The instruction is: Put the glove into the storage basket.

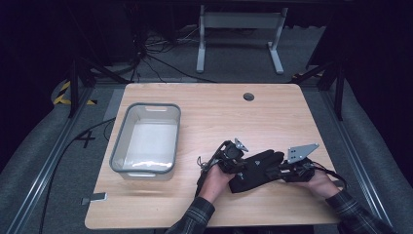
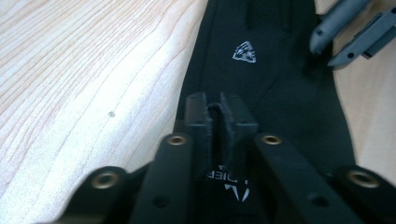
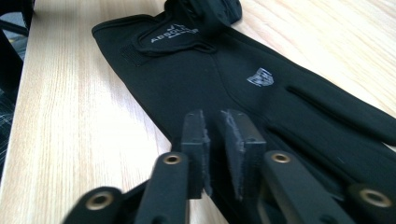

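The left tool [image 2: 215, 116] has its jaws pressed nearly together on the cuff end of a black glove [image 2: 275, 88]; a thin fold of fabric seems to sit between the pads, so I judge it to be gripping the glove there, close to the printed lettering. The right tool [image 3: 215, 135] stands at the other end, over the glove's fingers [image 3: 336, 116], with a narrow gap between its jaws. Whether cloth lies in that gap is hard to tell, so I cannot say if it has a hold or only rests against the glove.

In the high view the left tool [image 1: 233, 157] and the right tool [image 1: 288, 170] bracket the glove [image 1: 255, 168], which lies flat on the table [image 1: 214, 112] near the front edge, right of the middle. The person's hands come in from that front edge, one behind each tool.

Farther out, a grey-rimmed bin [image 1: 146, 138] stands by the table's left edge, well apart from the glove; its pale floor looks bare.

As a judgement, the work looks early: the glove is taken at the cuff but not lifted or folded, and nothing lies in the bin. If the bin is where it goes, securing the finger end, raising the glove and carrying it across to the left all remain.
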Demonstrator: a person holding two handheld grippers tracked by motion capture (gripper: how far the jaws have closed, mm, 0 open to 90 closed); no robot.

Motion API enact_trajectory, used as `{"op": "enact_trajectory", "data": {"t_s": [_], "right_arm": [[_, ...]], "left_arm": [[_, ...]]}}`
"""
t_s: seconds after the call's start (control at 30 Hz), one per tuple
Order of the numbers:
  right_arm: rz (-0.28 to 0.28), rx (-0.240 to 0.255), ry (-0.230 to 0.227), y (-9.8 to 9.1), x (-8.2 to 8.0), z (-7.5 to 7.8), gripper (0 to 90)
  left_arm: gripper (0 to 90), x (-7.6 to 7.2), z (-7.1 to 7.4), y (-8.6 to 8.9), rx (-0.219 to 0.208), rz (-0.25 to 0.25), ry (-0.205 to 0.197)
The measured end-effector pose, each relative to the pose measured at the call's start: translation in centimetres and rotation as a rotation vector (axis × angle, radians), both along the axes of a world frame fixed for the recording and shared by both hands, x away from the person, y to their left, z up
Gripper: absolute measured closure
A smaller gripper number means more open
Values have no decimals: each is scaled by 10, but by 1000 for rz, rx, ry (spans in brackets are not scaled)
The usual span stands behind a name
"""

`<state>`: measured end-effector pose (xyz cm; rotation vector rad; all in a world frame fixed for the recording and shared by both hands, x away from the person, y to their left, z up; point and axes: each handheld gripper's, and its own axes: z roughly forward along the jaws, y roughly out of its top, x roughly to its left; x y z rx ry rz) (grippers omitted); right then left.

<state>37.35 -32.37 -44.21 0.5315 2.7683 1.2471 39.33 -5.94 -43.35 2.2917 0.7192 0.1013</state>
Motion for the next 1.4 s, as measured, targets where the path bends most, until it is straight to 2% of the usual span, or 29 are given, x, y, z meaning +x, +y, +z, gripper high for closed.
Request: {"op": "enact_trajectory", "data": {"t_s": [0.03,0.07,0.1,0.13,0.17,0.2,0.27,0.3,0.33,0.37,0.47,0.63,0.73,0.83,1.03,1.33,1.4], "right_arm": [[-10,0,-3,-4,0,1,750],[-23,3,-1,-10,-1,3,713],[-54,-8,-3,-19,-3,4,653],[-54,-8,-3,-19,-3,4,653],[-64,-16,-7,-22,-4,4,625],[-99,-23,-20,-32,-8,3,578],[-125,-37,-18,-40,-11,1,533],[-125,-37,-18,-40,-11,1,533],[-160,-34,-18,-49,-14,-1,482],[-160,-34,-18,-49,-14,-1,482],[-200,-37,-22,-60,-17,-2,432],[-253,-58,-28,-74,-15,-9,317],[-281,-62,-12,-79,-10,-14,282],[-288,-66,-14,-80,-7,-15,262],[-292,-65,-17,-80,-6,-17,244],[-291,-62,-20,-80,-5,-18,233],[-289,-61,-19,-80,-5,-18,232]], "left_arm": [[735,1,4,1,-6,-12,-4],[685,2,6,1,-16,-22,-4],[594,3,7,1,-27,-39,3],[594,3,7,0,-25,-48,11],[545,4,8,-2,-17,-66,13],[460,5,8,-4,-21,-79,7],[399,6,8,-6,-37,-98,-5],[399,7,8,-8,-41,-113,-2],[336,7,7,-11,-46,-127,-9],[336,7,7,-12,-48,-134,-10],[262,6,3,-21,-27,-183,-8],[160,4,-5,-32,19,-219,-11],[141,4,-10,-36,39,-220,-19],[130,4,-13,-38,48,-214,-16],[94,4,-18,-41,70,-211,-42],[117,2,-21,-42,92,-220,-55],[130,2,-22,-42,86,-220,-54]]}}
